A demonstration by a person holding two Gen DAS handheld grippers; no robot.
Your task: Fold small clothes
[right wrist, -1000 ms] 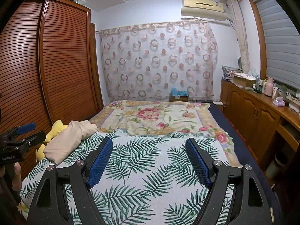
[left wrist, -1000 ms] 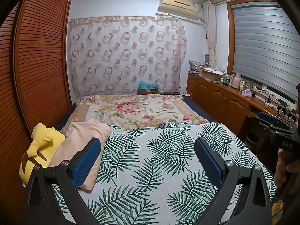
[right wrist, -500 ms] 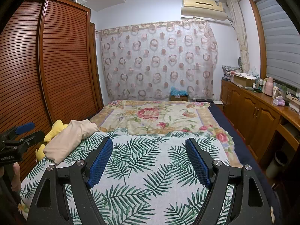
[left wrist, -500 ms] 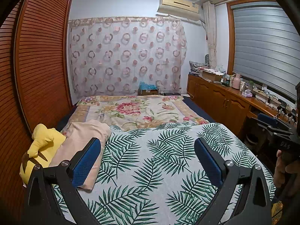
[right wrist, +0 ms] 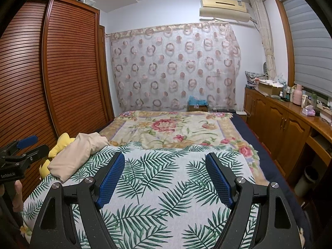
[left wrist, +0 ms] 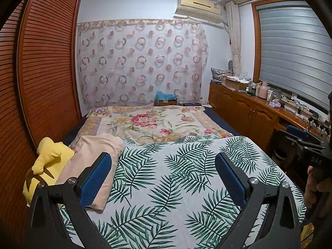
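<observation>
**Both grippers wide apart, nothing held**

My left gripper (left wrist: 164, 175) hangs over the bed's near end w/ its blue pads (left wrist: 94, 181) spread far apart. Nothing sits btwn them but the palm-leaf sheet (left wrist: 178, 178) below, and the pads don't touch it. In the left wrist view the left pad overlaps the beige cloth (left wrist: 93, 151), but from the right wrist view that gripper is off the bed's left side, apart from the cloth, so no contact.

My right gripper (right wrist: 165, 177) is the same: pads (right wrist: 217, 179) spread wide, empty gap, only leaf sheet under it. It hovers over the sheet's middle, pointing toward the far wall. Right hand (left wrist: 313, 188) shows at the right edge of the left view, wrapped round the handle; left hand (right wrist: 17, 195) shows at the left edge of the right view.

The cloth lies bunched, not folded flat, on the left edge of the bed, partly on the leaf sheet, partly leaning on a yellow plush (left wrist: 47, 157) that sits btwn it and the wardrobe (right wrist: 62, 72). It's well left of the right gripper, near the left one.

Beyond the leaf sheet a floral blanket (right wrist: 172, 128) covers the far half of the bed. Cabinets (right wrist: 280, 124) run along the right wall.
</observation>
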